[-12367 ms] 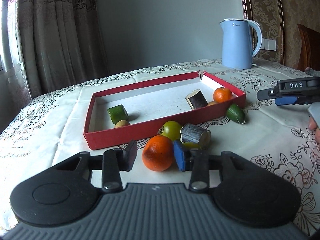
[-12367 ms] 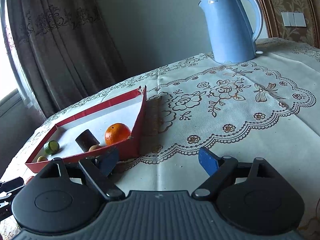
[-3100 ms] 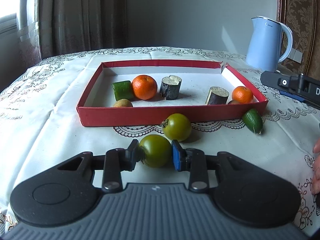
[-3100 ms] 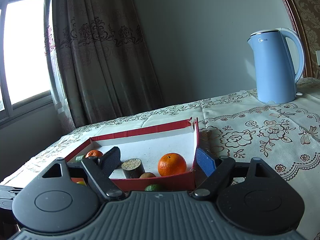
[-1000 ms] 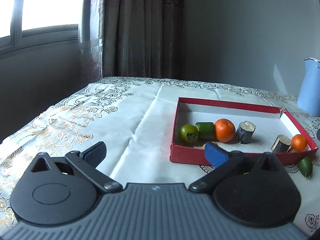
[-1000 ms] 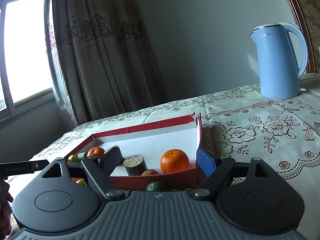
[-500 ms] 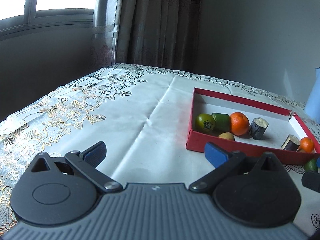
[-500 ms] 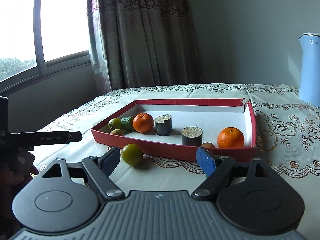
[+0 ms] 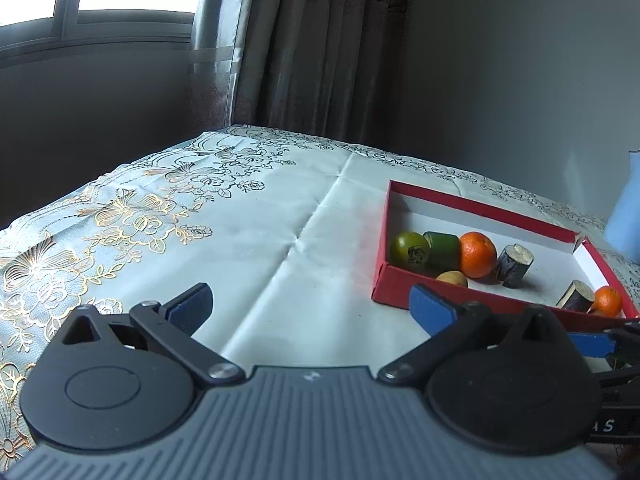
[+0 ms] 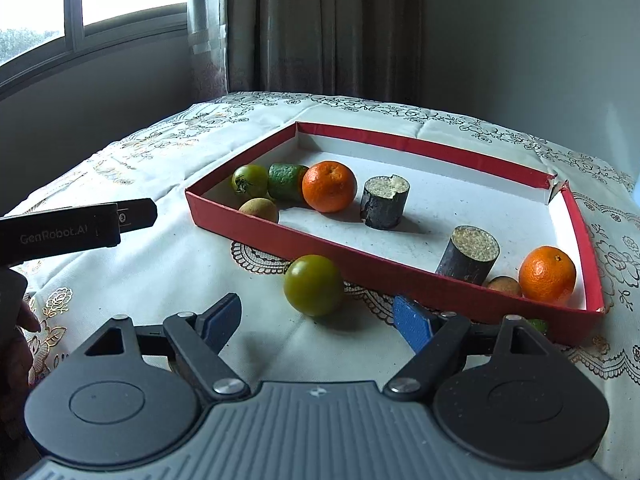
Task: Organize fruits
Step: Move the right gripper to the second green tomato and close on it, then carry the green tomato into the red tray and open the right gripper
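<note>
Fruits lie mostly inside the red tray point(image 10: 320, 240) on the cloth-covered surface point(image 10: 180, 264) — two oranges, a green tomato, a green chunk and two dark cylinders. One loose green tomato point(image 10: 314, 290) sits just outside the tray's near wall. The right gripper point(image 10: 316, 322) points at it, its fingers closing but clear of it. The left gripper point(image 9: 308, 306) hangs off to the side — fingers spread wide, holding nothing.
</note>
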`<state>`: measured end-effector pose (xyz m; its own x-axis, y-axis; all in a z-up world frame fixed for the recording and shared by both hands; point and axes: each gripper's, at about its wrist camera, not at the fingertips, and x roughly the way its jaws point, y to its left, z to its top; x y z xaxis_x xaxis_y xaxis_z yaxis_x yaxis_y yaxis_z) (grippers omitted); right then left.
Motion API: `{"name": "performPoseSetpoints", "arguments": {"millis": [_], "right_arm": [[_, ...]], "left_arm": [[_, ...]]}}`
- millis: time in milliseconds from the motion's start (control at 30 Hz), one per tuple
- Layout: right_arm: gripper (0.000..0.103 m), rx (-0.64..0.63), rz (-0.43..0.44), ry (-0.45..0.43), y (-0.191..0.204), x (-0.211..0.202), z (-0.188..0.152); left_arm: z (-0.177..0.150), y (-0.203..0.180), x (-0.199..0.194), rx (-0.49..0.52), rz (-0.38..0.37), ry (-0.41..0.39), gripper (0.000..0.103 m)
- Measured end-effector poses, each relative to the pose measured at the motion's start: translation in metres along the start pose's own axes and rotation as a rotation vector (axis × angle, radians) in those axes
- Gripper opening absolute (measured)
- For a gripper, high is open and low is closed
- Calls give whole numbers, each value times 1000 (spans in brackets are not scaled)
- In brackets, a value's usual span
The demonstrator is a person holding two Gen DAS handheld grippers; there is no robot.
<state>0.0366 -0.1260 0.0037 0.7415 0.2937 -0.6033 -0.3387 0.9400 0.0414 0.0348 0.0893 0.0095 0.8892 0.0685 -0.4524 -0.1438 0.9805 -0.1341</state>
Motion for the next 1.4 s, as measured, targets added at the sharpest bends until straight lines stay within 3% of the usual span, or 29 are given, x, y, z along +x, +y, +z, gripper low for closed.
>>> {"name": "performPoseSetpoints", "arguments": {"millis": [67, 333, 400, 867, 1400], "right_arm": [[66, -7, -7, 17, 3, 6, 2], [44, 2, -33, 20, 1, 9, 8], [32, 11, -13, 21, 0, 9, 9], [33, 7, 1, 4, 5, 2, 6], [33, 2, 22, 55, -13, -25, 20]], "left_arm": [[0, 0, 0, 1, -2, 0, 103], [0, 0, 0, 2, -3, 1, 103], [0, 1, 0, 2, -2, 1, 103], [0, 0, 1, 2, 5, 3, 103], [-1, 0, 0, 0, 9, 2, 103]]}}
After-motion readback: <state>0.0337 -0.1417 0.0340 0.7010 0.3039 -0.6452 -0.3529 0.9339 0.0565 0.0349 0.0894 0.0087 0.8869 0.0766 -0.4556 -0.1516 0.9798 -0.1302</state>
